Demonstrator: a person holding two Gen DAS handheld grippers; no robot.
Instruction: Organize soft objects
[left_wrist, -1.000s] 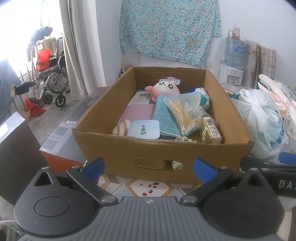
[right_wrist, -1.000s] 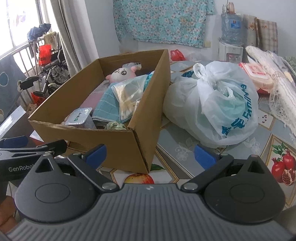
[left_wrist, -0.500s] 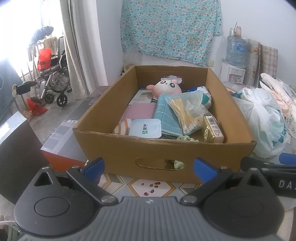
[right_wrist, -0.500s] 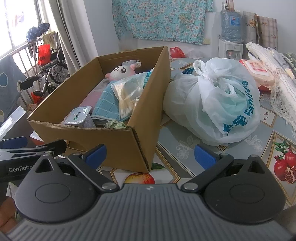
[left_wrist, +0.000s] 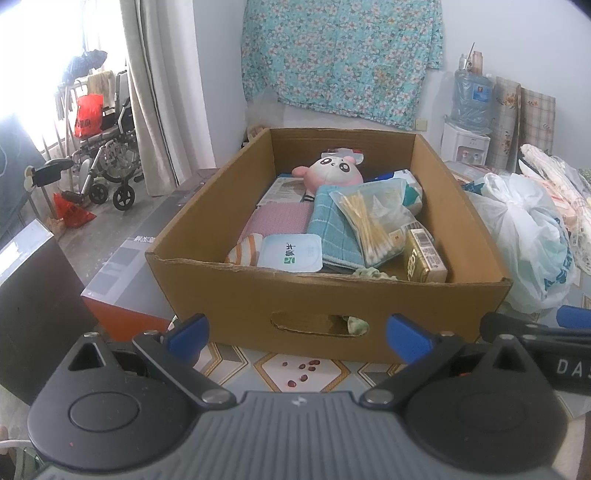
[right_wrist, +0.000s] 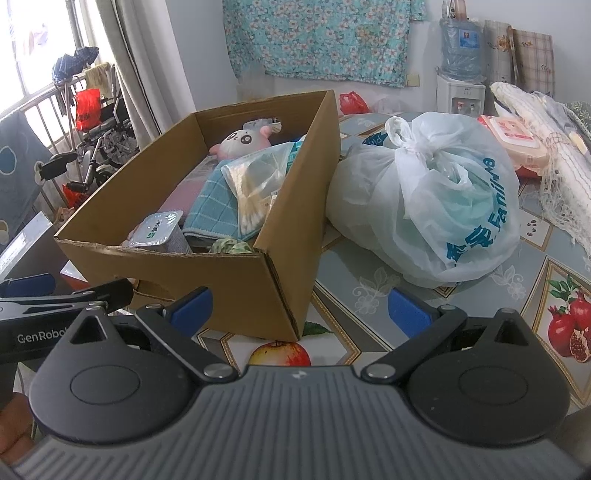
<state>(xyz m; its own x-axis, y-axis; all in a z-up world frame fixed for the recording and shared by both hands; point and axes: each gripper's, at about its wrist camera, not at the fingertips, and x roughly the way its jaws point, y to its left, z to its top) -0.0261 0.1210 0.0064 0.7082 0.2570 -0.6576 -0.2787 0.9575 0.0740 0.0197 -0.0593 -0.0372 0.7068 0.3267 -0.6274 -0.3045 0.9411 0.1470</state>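
Note:
A cardboard box (left_wrist: 314, 306) stands on the table and also shows in the right wrist view (right_wrist: 236, 284). In it lie a pink and white plush toy (left_wrist: 332, 171), a blue checked cloth (left_wrist: 330, 225), a pink cloth (left_wrist: 280, 221), a striped sock (left_wrist: 245, 249), a bag of cotton swabs (left_wrist: 373, 218), a white tub (left_wrist: 290, 253) and a gold carton (left_wrist: 424, 256). My left gripper (left_wrist: 299, 334) is open and empty in front of the box's near wall. My right gripper (right_wrist: 299, 314) is open and empty by the box's near right corner.
A tied white plastic bag (right_wrist: 436, 206) lies right of the box. The table has a fruit-patterned cover (right_wrist: 554, 314). A netted cloth (right_wrist: 546, 147) and a pink pack (right_wrist: 513, 142) lie at the far right. An orange and grey box (left_wrist: 122, 284) and a wheelchair (left_wrist: 107, 162) are at the left.
Both grippers have risen slightly, so the views look a little more down into the box. Both stay open and empty. Nothing in the box has moved.

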